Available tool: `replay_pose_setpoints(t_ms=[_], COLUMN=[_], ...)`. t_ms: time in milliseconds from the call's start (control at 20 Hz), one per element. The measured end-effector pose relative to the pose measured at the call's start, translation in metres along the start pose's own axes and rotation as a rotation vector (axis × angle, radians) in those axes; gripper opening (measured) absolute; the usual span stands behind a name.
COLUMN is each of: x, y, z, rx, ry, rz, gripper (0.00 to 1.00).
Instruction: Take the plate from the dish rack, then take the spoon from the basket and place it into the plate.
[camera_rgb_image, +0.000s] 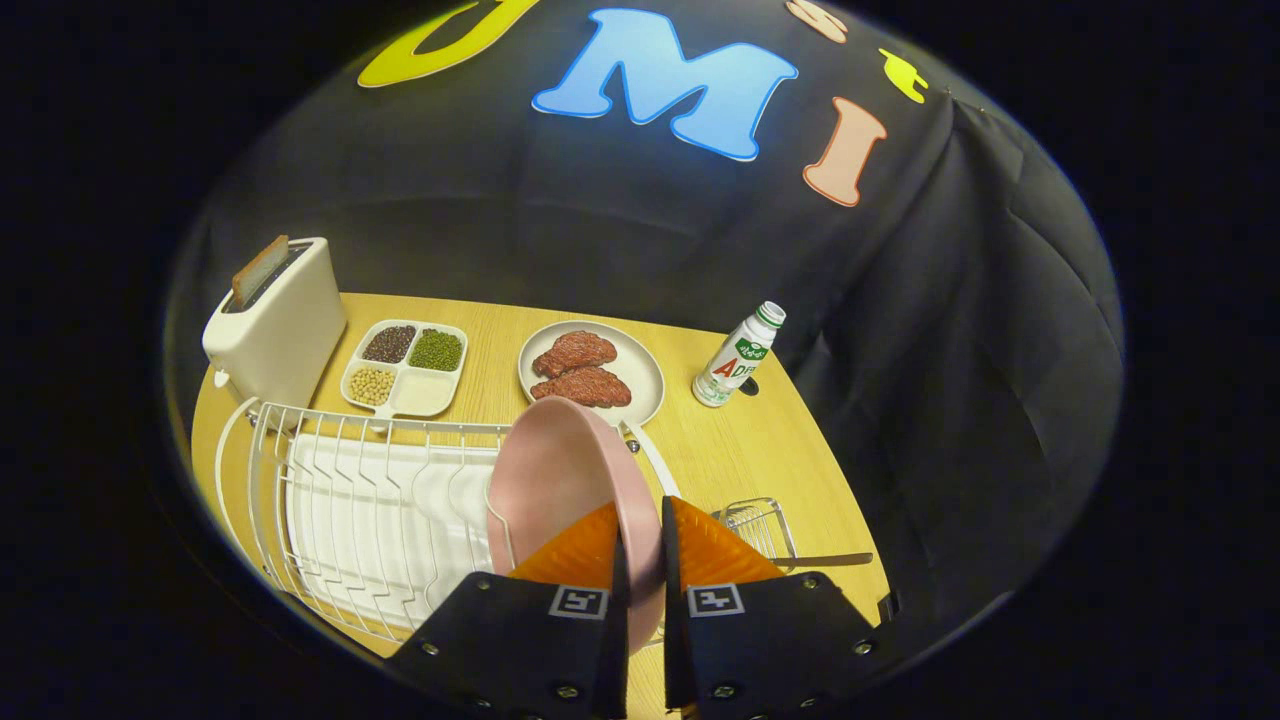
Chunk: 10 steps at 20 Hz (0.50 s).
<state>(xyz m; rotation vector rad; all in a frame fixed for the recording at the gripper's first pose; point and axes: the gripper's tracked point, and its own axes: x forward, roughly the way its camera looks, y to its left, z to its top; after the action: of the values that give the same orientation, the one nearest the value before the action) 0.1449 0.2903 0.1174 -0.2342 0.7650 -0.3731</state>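
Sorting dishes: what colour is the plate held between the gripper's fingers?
Pale pink round plate, seen in gripper view.

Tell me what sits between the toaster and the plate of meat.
The four-compartment tray of beans and grains lies on the table between the toaster and the plate of meat, seen in the gripper view.

you see a light wooden table (740, 450) under warm light, backed by the booth's black cloth wall (480, 220), which hangs in folds on the side past the bottle (737, 357). on the table stand a cream toaster (285, 325) with a slice of bread (259, 269), a divided tray (405, 366) of beans, and a plate of meat (592, 370).
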Motion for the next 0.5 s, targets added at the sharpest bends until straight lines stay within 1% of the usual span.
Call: replay_pose_setpoints(t_ms=[100,150,350,500], x=[0.0008,-0.0025,-0.0009,0.0019], y=[-0.0071,-0.0069,-0.0077,-0.0108], z=[0.007,0.0052,0.0061,0.0087], rx=[-0.01,-0.01,0.006,0.026], ry=[-0.004,-0.001,-0.008,-0.018], rz=[-0.018,-0.01,0.001,-0.019], gripper=[0.14,0.06,0.06,0.06])
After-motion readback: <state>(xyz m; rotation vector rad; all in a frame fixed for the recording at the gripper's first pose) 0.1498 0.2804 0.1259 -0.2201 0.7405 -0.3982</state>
